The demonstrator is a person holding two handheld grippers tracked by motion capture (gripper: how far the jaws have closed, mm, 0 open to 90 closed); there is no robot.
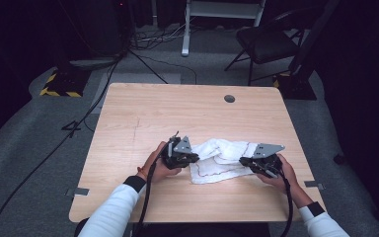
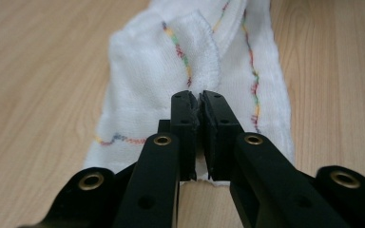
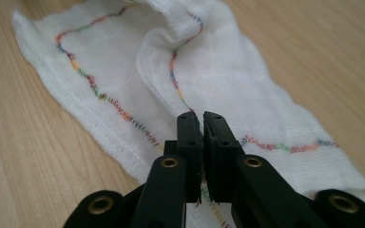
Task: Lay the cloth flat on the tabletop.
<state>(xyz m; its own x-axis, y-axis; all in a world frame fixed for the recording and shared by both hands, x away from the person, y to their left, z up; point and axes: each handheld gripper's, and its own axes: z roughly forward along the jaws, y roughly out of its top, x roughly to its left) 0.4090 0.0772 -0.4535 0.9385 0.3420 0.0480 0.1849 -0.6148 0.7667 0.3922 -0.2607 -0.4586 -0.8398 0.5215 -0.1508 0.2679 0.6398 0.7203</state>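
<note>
- Left gripper (image 1: 190, 157): lower centre of the high view, held in the person's left hand (image 1: 156, 167); jaws closed on the left edge of the white cloth (image 1: 220, 160); in the left gripper view the left gripper (image 2: 199, 102) pinches the cloth's (image 2: 171, 66) near hem, cloth edge showing below the jaws
- Right gripper (image 1: 246, 162): lower right of centre in the high view, held in the right hand (image 1: 284, 175); jaws closed on the cloth's right edge; in the right gripper view the right gripper (image 3: 199, 121) has cloth (image 3: 209, 71) between the pads
- Table (image 1: 143, 113): light wood, middle of the high view, round grommet (image 1: 229, 98) near its far edge
- Cloth: white with multicoloured stitched line, crumpled on the table between the two grippers, lower centre of the frame
- Chair (image 1: 266, 42): dark, upper right, on the floor beyond the table
- Cables (image 1: 79, 123): black, across the floor at left
</note>
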